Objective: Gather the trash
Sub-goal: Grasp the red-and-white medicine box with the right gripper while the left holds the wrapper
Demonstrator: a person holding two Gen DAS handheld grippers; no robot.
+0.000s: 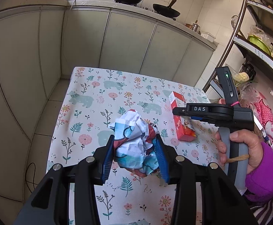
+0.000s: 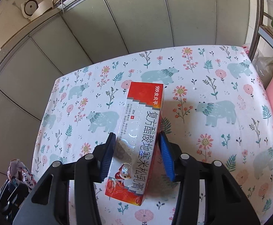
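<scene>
Crumpled paper, white with blue and red print, a loose ball (image 1: 135, 142), sits clamped between the blue ribbed pads of the left gripper (image 1: 135, 150), held just above the floral bear-print cloth on the counter (image 1: 91, 101). Grip looks firm but the wad is soft; it can compress and slip out if the hold slackens during transport.

Right gripper (image 2: 137, 155) straddles the red and white cardboard medicine box (image 2: 138, 136), which lies flat on the cloth. Left pad touches the box edge, right pad shows a small gap, so the jaws are not clenched on it yet.

Risks as I judge them:
- One-sided contact pushes the box sideways instead of pinching it.
- Glossy carton, grip sits near one end, long end may droop or twist out.
- Pad tips near the cloth could snag it.

No bin is visible in either view.
</scene>
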